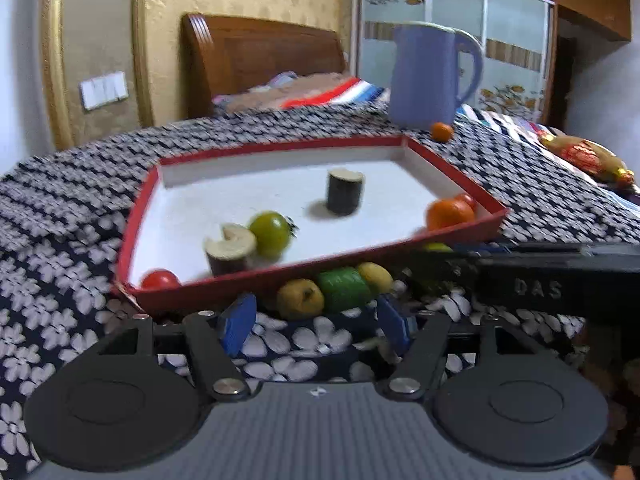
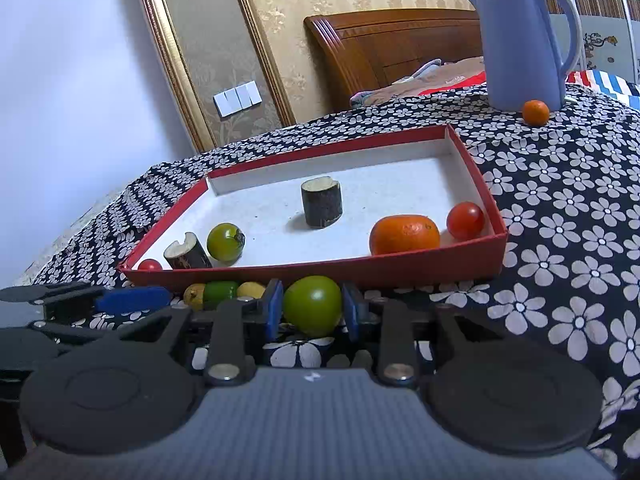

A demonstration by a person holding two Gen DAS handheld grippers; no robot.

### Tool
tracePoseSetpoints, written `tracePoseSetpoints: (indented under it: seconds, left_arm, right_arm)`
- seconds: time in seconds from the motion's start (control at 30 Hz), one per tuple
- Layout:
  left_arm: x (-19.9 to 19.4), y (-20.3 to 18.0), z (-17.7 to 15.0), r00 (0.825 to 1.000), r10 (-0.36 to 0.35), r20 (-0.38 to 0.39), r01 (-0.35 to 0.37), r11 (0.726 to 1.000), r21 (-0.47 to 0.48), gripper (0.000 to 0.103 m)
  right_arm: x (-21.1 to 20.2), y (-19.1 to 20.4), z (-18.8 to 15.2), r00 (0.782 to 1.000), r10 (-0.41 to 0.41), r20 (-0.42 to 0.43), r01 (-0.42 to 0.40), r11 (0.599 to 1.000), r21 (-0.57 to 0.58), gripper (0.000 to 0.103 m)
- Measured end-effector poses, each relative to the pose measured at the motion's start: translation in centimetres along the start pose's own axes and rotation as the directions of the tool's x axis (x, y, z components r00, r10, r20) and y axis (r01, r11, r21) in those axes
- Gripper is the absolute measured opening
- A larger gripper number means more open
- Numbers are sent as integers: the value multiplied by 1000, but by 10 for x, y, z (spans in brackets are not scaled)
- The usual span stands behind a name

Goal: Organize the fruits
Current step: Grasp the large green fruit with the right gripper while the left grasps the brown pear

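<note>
Bedroom, flower-print cloth over tabletop (image 2: 560, 240). Right claw (image 2: 312, 310) clamped on green tomato (image 2: 312, 304), just short of red tray's (image 2: 320, 270) near wall. Left claw (image 1: 316, 326) spread, empty, facing green block (image 1: 344, 290) between two yellow fruits.

red tray wall (image 2: 320, 270) ahead, white tray floor (image 2: 380, 184) open, jug (image 2: 520, 40) behind

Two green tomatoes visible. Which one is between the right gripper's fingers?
The green tomato outside the red tray, on the cloth between the right gripper pads; the other lies inside the tray.
</note>
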State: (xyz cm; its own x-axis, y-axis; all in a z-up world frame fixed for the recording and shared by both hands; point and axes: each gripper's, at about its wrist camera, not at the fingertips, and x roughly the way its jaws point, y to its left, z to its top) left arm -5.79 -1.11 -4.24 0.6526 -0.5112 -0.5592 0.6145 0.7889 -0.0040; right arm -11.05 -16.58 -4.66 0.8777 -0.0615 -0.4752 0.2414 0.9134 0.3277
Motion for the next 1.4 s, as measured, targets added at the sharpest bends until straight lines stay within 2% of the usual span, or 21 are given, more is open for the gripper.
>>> tracePoseSetpoints:
  seconds: [0.13,0.2,0.3,0.37,0.5,0.67,0.8,0.93,1.07,1.4]
  left_arm:
    - [5,1,1,1000,6,-12,-6,1000,-8,66]
    - [6,-1,0,1000,9,-22,-8,1000,11,60]
    - [2,0,-2,1000,-24,-18,24,1000,16,53]
    - [2,3,-1,1000,-21,-21,21,1000,16,30]
    - [8,17,7,995,-75,-61,76,997,16,30]
    - [13,22,9,991,-119,-64,125,988,89,31]
    - [9,23,0,992,-116,-48,119,990,74,32]
    - [12,25,-4,993,-88,-79,91,995,47,32]
    - [17,18,2,995,-65,-72,69,996,52,32]
    - [8,5,-6,999,-27,-24,30,990,139,26]
  right_arm:
    - [0,0,0,1000,2,0,-2,1000,1,30]
    - [0,0,0,1000,3,2,-3,1000,4,30]
    - [-1,-2,0,1000,6,2,-6,1000,11,30]
    - [-1,-2,0,1000,8,2,-8,1000,10,30]
    - [0,-2,-1,1000,12,1,-12,1000,12,30]
    - [-1,-3,-1,1000,11,3,-11,1000,17,30]
    - [-1,-2,-2,1000,8,3,-8,1000,19,30]
    - [0,-2,-1,1000,9,3,-9,1000,17,30]
    - [1,-3,-1,1000,11,1,-11,1000,19,30]
    - [-1,-3,-3,1000,9,7,-9,1000,23,30]
